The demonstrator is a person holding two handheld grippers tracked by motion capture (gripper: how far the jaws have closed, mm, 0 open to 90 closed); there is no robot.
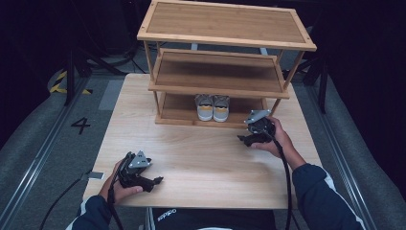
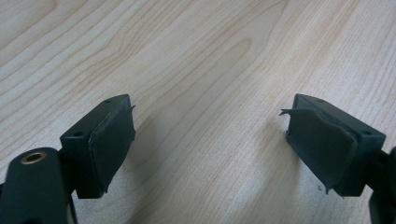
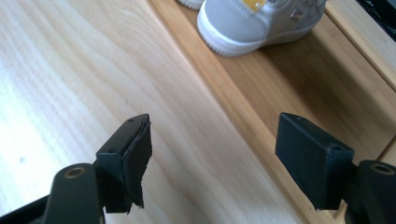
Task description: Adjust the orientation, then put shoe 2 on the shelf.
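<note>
- Nearest the person, the left gripper (image 1: 140, 171) rests low over the bare front part of the table (image 1: 201, 163), held in the left hand (image 1: 117, 184); in the left gripper view its jaws stand wide apart with nothing but wood grain between the pads (image 2: 112, 149)
- One pad of that gripper looks torn or peeling at its edge, though the close angle makes it hard to be sure
- Farther up and to the right, the right gripper (image 1: 250, 138) sits just in front of the rack's bottom edge, held in the right hand (image 1: 277, 141); its jaws are wide too and grip nothing, with the table and the lip of the lowest shelf showing in the gap
- Beyond it, the pair of grey and yellow shoes (image 1: 212, 107) stands side by side on the lowest shelf (image 1: 179, 109) of the bamboo shoe rack (image 1: 225, 28), toes towards the person; the right gripper view shows one shoe (image 3: 252, 23) near but apart from the jaws
- Judged from this, the step in hand is the approach to the shoes, or perhaps the retreat after placing them; neither is touched
- A pick would call for moving the right gripper in under the middle shelf (image 1: 215, 72), aiming at one shoe's heel or side wall, and closing only once the pads straddle it
</note>
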